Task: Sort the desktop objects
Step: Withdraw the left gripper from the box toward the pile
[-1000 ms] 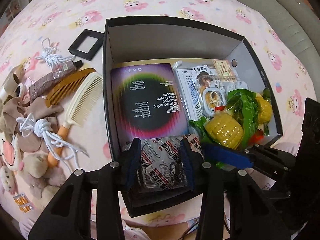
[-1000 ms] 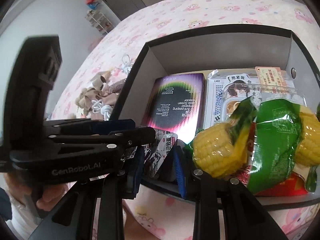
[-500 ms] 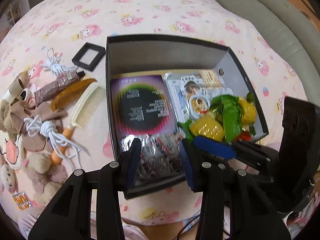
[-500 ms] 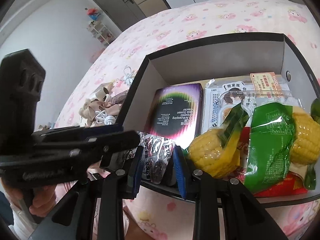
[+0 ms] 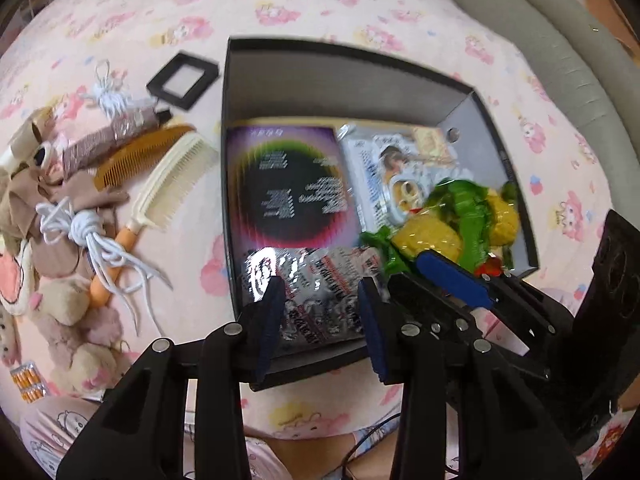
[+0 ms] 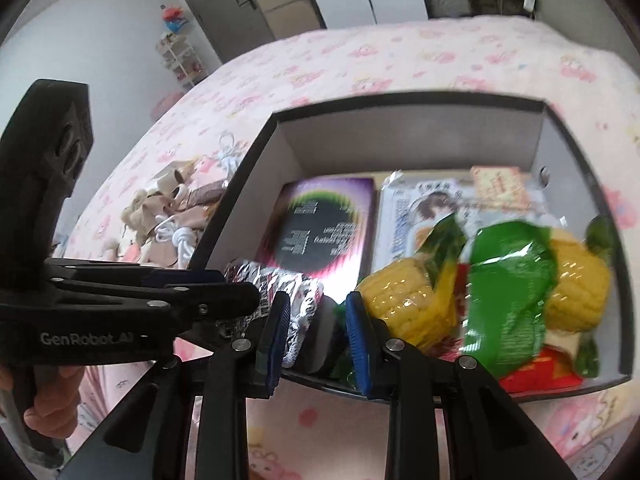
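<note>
A black box (image 5: 344,60) on the pink bedsheet holds a purple screen-protector pack (image 5: 288,188), a white toy pack (image 5: 384,168), bagged corn (image 5: 452,224) and a silver foil pill sheet (image 5: 320,292) at its near edge. My left gripper (image 5: 320,312) is open and empty above the near wall, its jaws either side of the foil sheet. My right gripper (image 6: 316,328) is open and empty over the box's near wall (image 6: 440,394), between the foil sheet (image 6: 280,284) and the corn (image 6: 408,300). The left gripper's body (image 6: 120,312) crosses the right view.
Left of the box lie a cream comb (image 5: 168,192), a brown comb (image 5: 140,160), a brown tube (image 5: 108,140), white cords (image 5: 88,236), a small black frame (image 5: 182,80), plush toys (image 5: 48,280) and orange pills (image 5: 28,380). A grey sofa (image 5: 560,40) borders the right.
Both grippers have pulled back and up from the box, so more of the bed shows. The foil pill sheet stays in the box's near corner. Both jaws stayed open.
</note>
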Motion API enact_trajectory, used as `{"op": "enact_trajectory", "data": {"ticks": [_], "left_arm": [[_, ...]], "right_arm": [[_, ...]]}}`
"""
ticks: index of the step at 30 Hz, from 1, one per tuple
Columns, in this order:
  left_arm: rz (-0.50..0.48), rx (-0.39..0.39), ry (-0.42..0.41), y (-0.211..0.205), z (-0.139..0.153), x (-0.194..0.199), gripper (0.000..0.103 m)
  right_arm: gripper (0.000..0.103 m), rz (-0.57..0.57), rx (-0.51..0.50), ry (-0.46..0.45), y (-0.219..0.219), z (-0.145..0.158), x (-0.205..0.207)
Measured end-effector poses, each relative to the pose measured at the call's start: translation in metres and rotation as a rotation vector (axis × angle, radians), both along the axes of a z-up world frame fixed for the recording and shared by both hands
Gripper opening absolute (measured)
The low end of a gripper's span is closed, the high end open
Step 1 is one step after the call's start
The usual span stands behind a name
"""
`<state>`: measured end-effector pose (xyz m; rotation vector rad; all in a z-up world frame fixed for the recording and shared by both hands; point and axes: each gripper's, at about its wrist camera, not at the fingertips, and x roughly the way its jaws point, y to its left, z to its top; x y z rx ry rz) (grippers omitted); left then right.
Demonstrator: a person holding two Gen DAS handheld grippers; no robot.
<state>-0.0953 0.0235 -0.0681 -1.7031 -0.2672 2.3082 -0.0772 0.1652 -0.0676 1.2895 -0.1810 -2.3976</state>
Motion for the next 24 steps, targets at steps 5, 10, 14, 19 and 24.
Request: {"op": "enact_trajectory", "data": {"ticks": [5, 10, 14, 19, 24], "left_arm": [[0.014, 0.020, 0.001, -0.001, 0.000, -0.002, 0.038], [0.028, 0.053, 0.032, 0.000, 0.001, -0.002, 0.038], [0.049, 0.045, 0.044, -0.002, 0.002, -0.004, 0.038], [0.043, 0.040, 0.032, -0.003, -0.001, -0.002, 0.038], [0.124, 0.061, 0.077, -0.015, 0.005, 0.001, 0.038]], "right_arm": [[0.025, -0.015, 0.047, 0.049, 0.000, 0.008, 0.002], [0.025, -0.024, 0.054, 0.067, 0.007, 0.011, 0.003], [0.025, -0.059, -0.019, 0.059, 0.019, 0.013, 0.001], [0.025, -0.047, -0.117, 0.044, 0.025, 0.015, -0.002], [0.025, -0.067, -0.148, 0.036, 0.028, 0.014, -0.002]]}}
